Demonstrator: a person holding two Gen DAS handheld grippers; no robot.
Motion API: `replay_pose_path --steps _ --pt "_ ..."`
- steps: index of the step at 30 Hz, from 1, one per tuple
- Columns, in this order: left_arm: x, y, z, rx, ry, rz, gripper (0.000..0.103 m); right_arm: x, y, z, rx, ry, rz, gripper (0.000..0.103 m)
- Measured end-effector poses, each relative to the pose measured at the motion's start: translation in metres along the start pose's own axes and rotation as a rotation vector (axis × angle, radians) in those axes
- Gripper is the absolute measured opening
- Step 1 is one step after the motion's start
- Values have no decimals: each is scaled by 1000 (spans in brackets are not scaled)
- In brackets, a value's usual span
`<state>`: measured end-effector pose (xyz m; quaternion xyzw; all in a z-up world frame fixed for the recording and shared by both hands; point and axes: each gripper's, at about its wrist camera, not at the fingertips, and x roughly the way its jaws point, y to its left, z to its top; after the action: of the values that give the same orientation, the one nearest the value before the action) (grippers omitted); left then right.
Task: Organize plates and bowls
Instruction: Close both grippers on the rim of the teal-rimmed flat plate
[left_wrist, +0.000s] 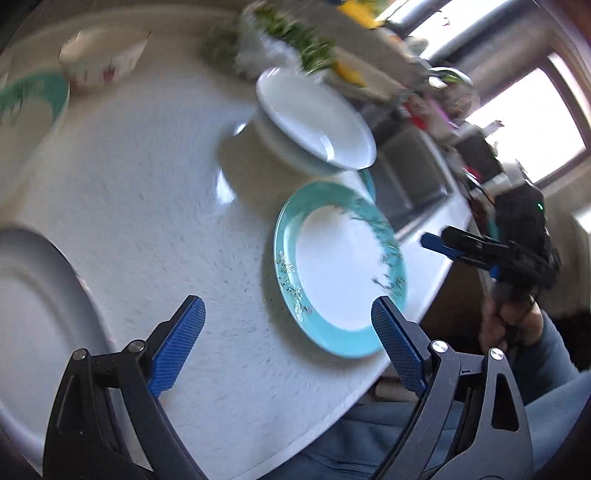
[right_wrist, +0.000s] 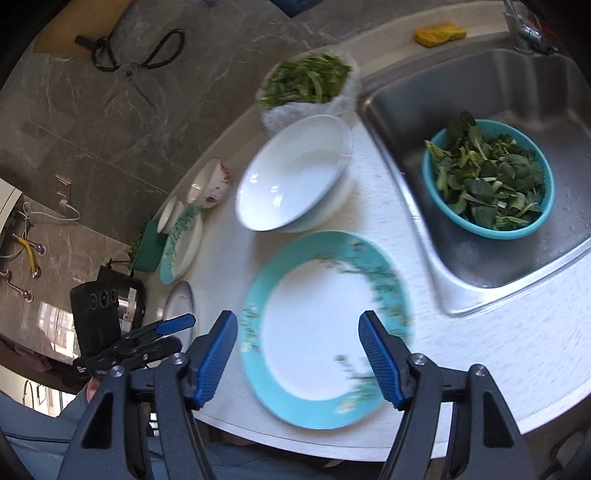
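A teal-rimmed plate (left_wrist: 340, 269) (right_wrist: 325, 328) lies on the white counter near its front edge. Behind it stand stacked white bowls (left_wrist: 314, 125) (right_wrist: 291, 173). My left gripper (left_wrist: 288, 314) is open and empty, hovering over the counter left of the teal plate. My right gripper (right_wrist: 297, 332) is open and empty, just above the near part of that plate; it shows in the left wrist view (left_wrist: 443, 242). A white plate (left_wrist: 33, 314) (right_wrist: 179, 304), a second teal-rimmed plate (left_wrist: 26, 107) (right_wrist: 181, 243) and a flowered bowl (left_wrist: 103, 59) (right_wrist: 208, 184) lie further left.
A steel sink (right_wrist: 424, 103) to the right holds a teal colander of greens (right_wrist: 487, 181). A bag of cut greens (right_wrist: 310, 85) stands behind the bowls. A yellow sponge (right_wrist: 439, 34) lies by the tap. The left gripper shows at the counter's left (right_wrist: 173, 325).
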<state>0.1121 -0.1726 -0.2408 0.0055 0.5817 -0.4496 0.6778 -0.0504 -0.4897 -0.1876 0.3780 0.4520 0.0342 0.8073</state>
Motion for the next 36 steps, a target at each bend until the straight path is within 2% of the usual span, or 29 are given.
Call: replay_pose_path --steps 1,2,4,10,13,14,16,18,19,21,25,28,30,32,36 --pt "9 -2 -3 -22 -1 1 88 -2 -18 5 -1 21 33 62" --pt "17 -3 -3 -36 4 15 78 -2 -24 6 -8 31 50 57" --pt "37 -4 -6 -56 39 53 68 0 -44 10 -9 65 77 54" --pt "53 -15 -6 -95 10 105 64 16 -68 9 -15 135 188 46" --pt "52 -19 -7 -86 8 135 63 27 -73 8 -27 165 207 42" --pt "55 -19 -7 -96 16 120 58 29 -76 6 -22 174 210 41" --pt "54 -13 -7 -103 31 106 55 35 -81 5 -10 187 213 40" --pt "56 -17 -6 -81 50 92 52 38 -85 5 -4 191 238 39" --pt "53 -17 -7 -71 57 86 47 39 -85 5 -1 191 247 38" --pt "54 -17 -4 -62 66 77 42 44 -88 7 22 203 278 30" --pt "54 -11 2 -71 64 91 28 48 -90 9 34 208 282 26" --pt "53 -5 3 -88 68 78 21 47 -92 8 54 220 286 23" --pt "55 -4 4 -95 74 78 19 47 -94 7 59 227 271 16" --pt "55 -3 5 -98 74 93 13 48 -93 8 59 237 231 8" --pt "56 -4 8 -110 75 128 12 47 -83 7 29 241 170 9"
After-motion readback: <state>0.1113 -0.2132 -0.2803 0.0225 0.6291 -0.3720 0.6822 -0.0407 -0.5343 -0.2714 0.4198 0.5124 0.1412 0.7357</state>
